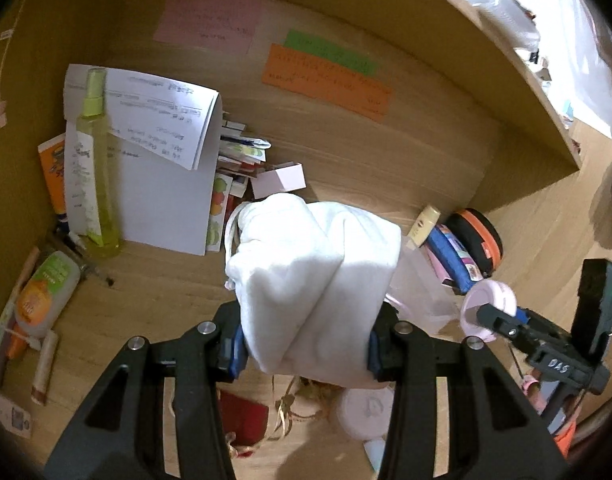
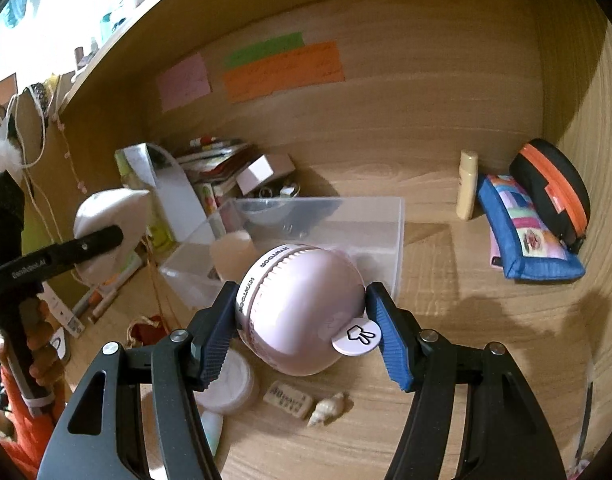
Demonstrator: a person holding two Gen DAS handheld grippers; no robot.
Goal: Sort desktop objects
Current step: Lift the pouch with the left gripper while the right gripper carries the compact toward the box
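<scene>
Notably, left wrist view only: a yellow-green spray bottle (image 1: pixel 96 160) stood against white papers (image 1: pixel 162 184), with an orange-labelled tube (image 1: pixel 46 292) lying by the left wall.
Right wrist view only: an eraser (image 2: pixel 288 398) and a seashell (image 2: pixel 328 408) lay on the desk below the right gripper's load.
Left gripper (image 1: pixel 304 350): clenched on a white drawstring cloth pouch (image 1: pixel 310 280), held clear above the desk.
Right gripper (image 2: pixel 302 332): clamped on a round pink device (image 2: pixel 302 312) with a white tag, raised above the desk.
Surface: a light wooden desk (image 2: pixel 446 360) inside a wooden alcove, with pink (image 2: pixel 184 80), green (image 2: pixel 264 50) and orange (image 2: pixel 284 70) paper notes stuck on the back wall.
Container: a clear plastic box (image 2: pixel 306 236) stood just behind the pink device; its contents were blurred.
Right corner: a blue patchwork pouch (image 2: pixel 526 236) touched a black case with an orange zip (image 2: pixel 554 188); a small cream bottle (image 2: pixel 467 184) stood beside them.
</scene>
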